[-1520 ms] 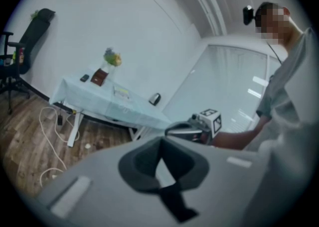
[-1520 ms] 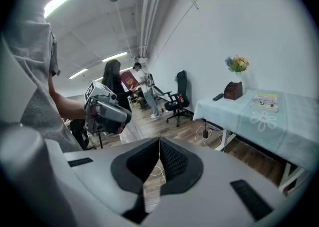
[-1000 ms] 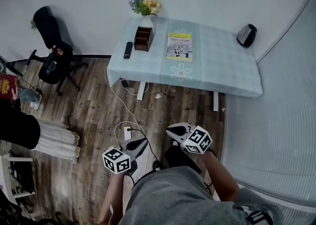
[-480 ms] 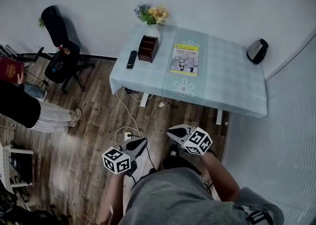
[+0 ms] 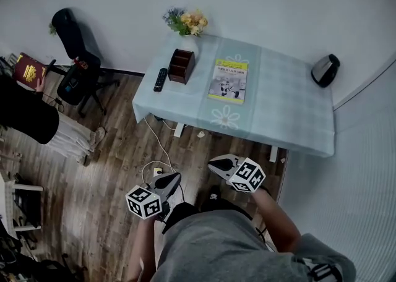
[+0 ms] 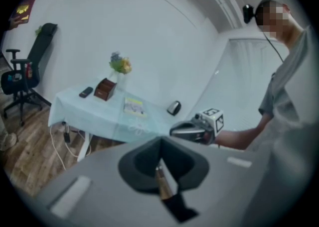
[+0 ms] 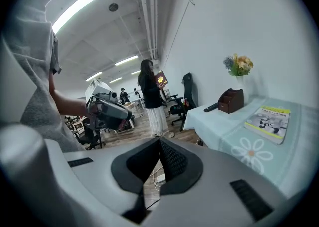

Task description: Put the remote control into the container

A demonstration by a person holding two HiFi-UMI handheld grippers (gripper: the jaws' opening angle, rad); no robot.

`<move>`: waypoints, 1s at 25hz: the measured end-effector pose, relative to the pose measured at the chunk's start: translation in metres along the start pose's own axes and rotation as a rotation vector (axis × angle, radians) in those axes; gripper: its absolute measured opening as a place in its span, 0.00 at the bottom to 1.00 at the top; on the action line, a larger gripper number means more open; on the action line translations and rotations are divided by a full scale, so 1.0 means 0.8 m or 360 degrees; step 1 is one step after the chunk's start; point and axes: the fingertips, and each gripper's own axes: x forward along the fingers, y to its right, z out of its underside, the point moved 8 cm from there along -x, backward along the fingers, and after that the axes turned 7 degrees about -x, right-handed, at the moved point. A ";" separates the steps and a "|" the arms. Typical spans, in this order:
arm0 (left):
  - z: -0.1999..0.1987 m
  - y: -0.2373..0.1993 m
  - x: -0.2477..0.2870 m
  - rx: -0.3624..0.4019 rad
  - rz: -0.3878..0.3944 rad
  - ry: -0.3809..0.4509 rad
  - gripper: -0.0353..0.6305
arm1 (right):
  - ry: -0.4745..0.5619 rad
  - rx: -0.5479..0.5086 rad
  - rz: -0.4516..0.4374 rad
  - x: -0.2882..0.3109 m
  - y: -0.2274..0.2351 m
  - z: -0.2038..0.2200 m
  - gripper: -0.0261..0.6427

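A black remote control (image 5: 160,79) lies at the left end of a table with a pale blue cloth (image 5: 291,114). Right beside it stands a brown wooden container (image 5: 181,65) with open compartments. Both show small in the left gripper view, remote control (image 6: 85,91) and container (image 6: 104,89), and in the right gripper view, remote control (image 7: 211,107) and container (image 7: 231,100). My left gripper (image 5: 171,180) and right gripper (image 5: 215,164) are shut and empty, held low over the wooden floor, well short of the table.
A magazine (image 5: 228,81) lies mid-table, a vase of flowers (image 5: 186,24) stands behind the container, and a dark kettle (image 5: 325,70) sits at the right end. A black office chair (image 5: 75,64) and a standing person (image 5: 34,120) are at the left. A cable (image 5: 158,145) trails over the floor.
The table has shifted lower and larger in the head view as I came closer. The person at the left moved up the frame. Both grippers stayed shut.
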 end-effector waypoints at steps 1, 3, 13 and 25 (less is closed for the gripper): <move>-0.002 -0.001 0.004 0.0000 -0.0005 0.0004 0.05 | 0.0008 0.0001 0.0002 -0.002 0.003 0.000 0.06; -0.007 -0.003 0.011 0.0001 -0.0009 0.0015 0.05 | 0.0009 -0.0002 0.0006 -0.004 0.010 0.001 0.06; -0.032 -0.025 0.035 -0.0030 -0.0015 0.0058 0.05 | -0.0039 -0.0007 -0.0004 0.002 0.045 -0.006 0.06; -0.117 -0.115 0.090 -0.0036 0.0063 0.0052 0.05 | -0.0068 -0.0016 0.0038 0.054 0.144 -0.056 0.06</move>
